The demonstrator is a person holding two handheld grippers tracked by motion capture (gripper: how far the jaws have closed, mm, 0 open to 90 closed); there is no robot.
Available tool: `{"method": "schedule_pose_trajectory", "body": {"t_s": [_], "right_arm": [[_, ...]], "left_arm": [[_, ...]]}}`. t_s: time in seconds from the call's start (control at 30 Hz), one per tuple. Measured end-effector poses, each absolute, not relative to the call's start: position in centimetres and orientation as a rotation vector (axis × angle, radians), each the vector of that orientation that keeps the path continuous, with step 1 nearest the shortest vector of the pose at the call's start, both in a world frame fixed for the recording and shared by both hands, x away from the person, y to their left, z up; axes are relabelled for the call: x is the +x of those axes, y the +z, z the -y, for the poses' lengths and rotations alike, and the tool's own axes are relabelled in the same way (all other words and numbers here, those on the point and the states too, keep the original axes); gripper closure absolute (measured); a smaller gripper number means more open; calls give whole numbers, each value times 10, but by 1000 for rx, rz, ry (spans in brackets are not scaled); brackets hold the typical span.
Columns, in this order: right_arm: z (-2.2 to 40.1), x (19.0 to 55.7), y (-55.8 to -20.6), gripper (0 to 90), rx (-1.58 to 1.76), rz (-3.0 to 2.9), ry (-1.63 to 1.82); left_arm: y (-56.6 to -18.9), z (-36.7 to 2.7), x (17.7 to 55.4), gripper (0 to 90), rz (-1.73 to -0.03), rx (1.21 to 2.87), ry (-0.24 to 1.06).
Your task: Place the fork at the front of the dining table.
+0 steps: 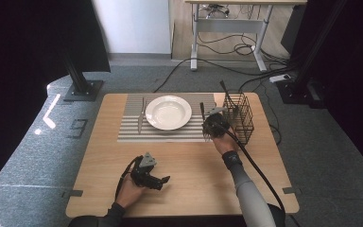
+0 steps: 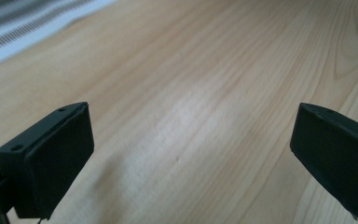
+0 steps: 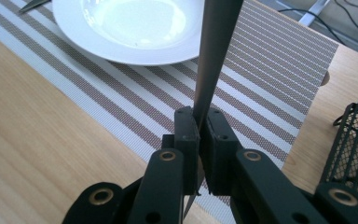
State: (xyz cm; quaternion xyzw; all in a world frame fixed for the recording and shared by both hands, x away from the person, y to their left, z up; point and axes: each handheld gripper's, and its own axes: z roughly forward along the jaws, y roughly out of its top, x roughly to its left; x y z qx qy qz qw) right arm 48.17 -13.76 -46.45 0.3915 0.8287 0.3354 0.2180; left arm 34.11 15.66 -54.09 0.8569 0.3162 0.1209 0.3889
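The right gripper (image 3: 199, 135) has its two black jaws clamped together on the dark, slim handle of a piece of cutlery (image 3: 212, 56), which rises steeply from the jaws above the right part of the brown-and-white striped woven placemat (image 3: 270, 79); which kind of cutlery it is cannot be told, since its working end is out of sight. In the high view that gripper (image 1: 211, 124) sits between the white round ceramic plate (image 1: 168, 112) and the black wire-mesh cutlery basket (image 1: 240, 116), close to the mat's right edge. A silver table knife (image 1: 141, 115) already lies on the mat just left of the plate, so the step in hand looks like laying this piece on the bare strip of mat to the plate's right. To do it well, I judge the handle should be tipped down until it lies parallel to the knife and the plate's side, lowered until it rests flat on the mat, and only then released, so it does not drop, bounce, or slide against the plate rim. Keeping clear of the basket wall matters too. The left gripper (image 1: 163, 180) rests low over the pale wooden table (image 1: 194, 161), near its front edge, its jaws wide apart and holding nothing, well away from the work.
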Motion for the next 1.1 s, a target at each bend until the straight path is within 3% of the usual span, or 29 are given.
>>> {"method": "schedule_pose_trajectory", "body": {"t_s": [0.3, 0.5, 1.1], "right_arm": [[132, 509, -471, 843, 1136, -2289, 867], [132, 523, -479, 843, 1172, -2285, 822], [120, 555, -503, 844, 1277, -2255, 698]], "left_arm": [[-549, -147, 339, 7, -760, 2314, 352], [-549, -148, 342, 5, -787, 2313, 293], [-549, -148, 342, 18, -777, 2313, 290]]}}
